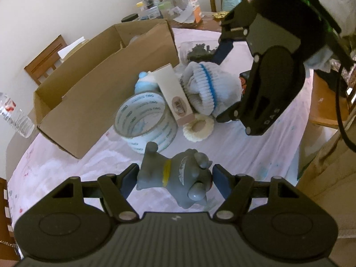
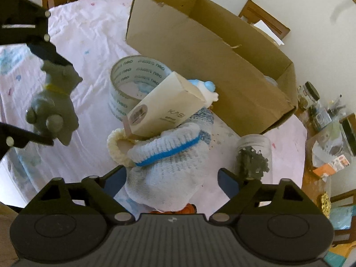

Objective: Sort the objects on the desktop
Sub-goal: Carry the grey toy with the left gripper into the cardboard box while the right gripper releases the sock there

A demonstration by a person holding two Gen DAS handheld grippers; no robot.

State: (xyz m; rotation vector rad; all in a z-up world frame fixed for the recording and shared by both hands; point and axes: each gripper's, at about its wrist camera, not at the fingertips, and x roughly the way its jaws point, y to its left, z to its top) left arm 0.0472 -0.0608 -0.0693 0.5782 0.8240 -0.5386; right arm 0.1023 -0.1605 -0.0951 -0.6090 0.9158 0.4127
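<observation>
A grey toy dog (image 1: pixel 178 175) with a yellow collar hangs above the pink tablecloth, and my left gripper (image 1: pixel 174 179) is shut on it. The right wrist view shows the same dog (image 2: pixel 53 104) at the far left, held in the left gripper (image 2: pixel 46 98). My right gripper (image 2: pixel 172 182) stands open astride a white knitted glove (image 2: pixel 169 166) with a blue stripe; a gap shows at its right pad. The left wrist view has the right gripper (image 1: pixel 225 82) over the glove (image 1: pixel 207 89). A cream carton (image 2: pixel 164 109) leans on the glove.
An open cardboard box (image 2: pixel 200 55) lies behind the pile. A tape roll (image 2: pixel 131 84), a cream scrunchie (image 2: pixel 116 149), a blue-and-white toy (image 2: pixel 205 86) and a clear jar of dark bits (image 2: pixel 253 158) surround the glove. Jars and clutter crowd the far right.
</observation>
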